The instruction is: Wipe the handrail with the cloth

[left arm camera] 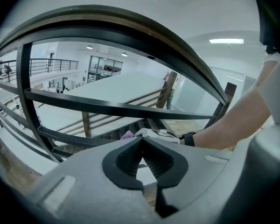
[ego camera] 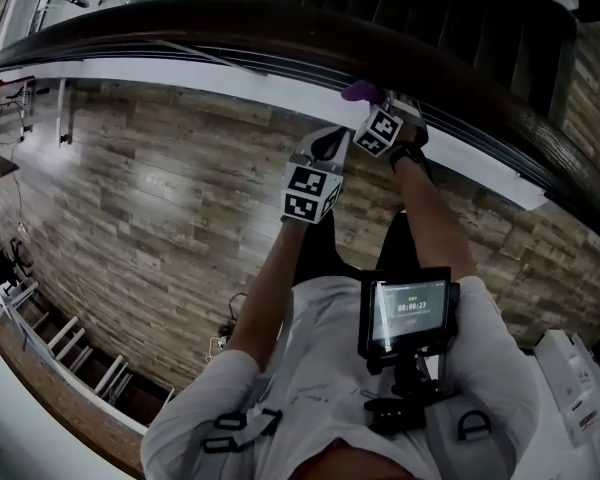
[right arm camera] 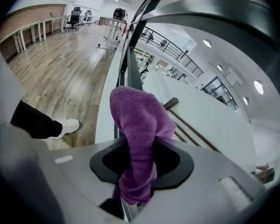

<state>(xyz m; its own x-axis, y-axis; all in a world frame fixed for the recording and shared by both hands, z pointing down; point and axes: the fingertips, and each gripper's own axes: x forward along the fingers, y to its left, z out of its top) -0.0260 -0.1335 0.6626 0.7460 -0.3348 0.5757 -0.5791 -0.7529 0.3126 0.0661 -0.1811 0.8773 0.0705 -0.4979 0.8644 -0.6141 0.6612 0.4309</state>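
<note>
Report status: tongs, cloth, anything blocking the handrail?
Right tongs shut on purple cloth, up by the handrail, contact unclear. Left tongs shut, empty. Nothing seen blocking.

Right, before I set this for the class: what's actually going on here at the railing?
A person stands at a dark wooden handrail with a gripper in each hand. The right gripper is clamped on a purple cloth and holds it at the rail's near edge. The left gripper is shut with nothing in it, just beside the right one and short of the rail. Whether the cloth is actually pressing on the wood can't be told.
</note>
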